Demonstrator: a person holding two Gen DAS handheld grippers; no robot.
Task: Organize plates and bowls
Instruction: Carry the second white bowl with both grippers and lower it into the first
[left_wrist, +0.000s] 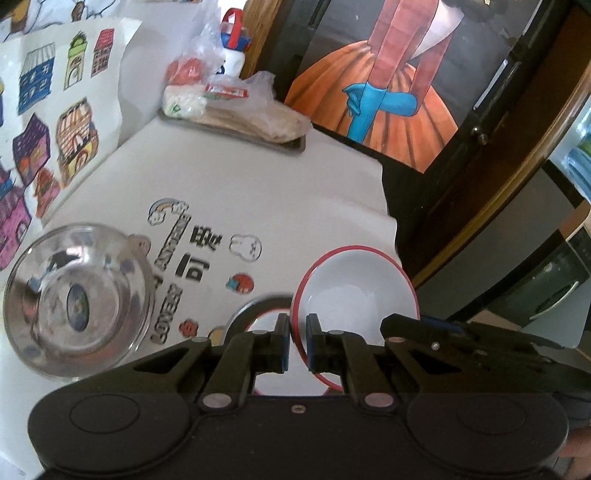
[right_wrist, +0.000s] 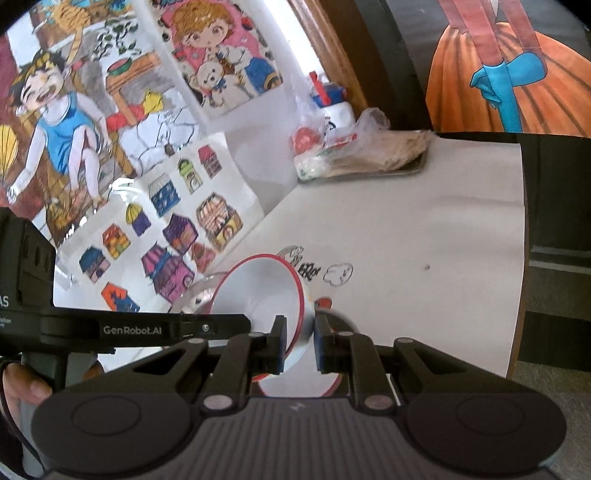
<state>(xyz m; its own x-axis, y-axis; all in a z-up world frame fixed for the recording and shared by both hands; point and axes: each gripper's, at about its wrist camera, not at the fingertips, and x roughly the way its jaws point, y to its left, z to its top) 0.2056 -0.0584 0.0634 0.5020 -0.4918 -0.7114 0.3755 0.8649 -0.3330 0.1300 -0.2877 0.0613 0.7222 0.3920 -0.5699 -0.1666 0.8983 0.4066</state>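
Both grippers pinch the tilted bowl (left_wrist: 354, 291) mid-frame: left gripper (left_wrist: 297, 343) on its rim, right gripper (right_wrist: 300, 345) too. Steel bowl (left_wrist: 77, 301) lower left, probably on the desk (left_wrist: 295, 199).

A glossy white bowl (left_wrist: 354, 291) with a red rim gleams ahead of the matt black plastic left gripper (left_wrist: 297, 341); left of the gripper, a polished steel bowl (left_wrist: 77, 299) mirrors the room above a smooth, matt white tabletop (left_wrist: 295, 192) covering printed with cartoons.
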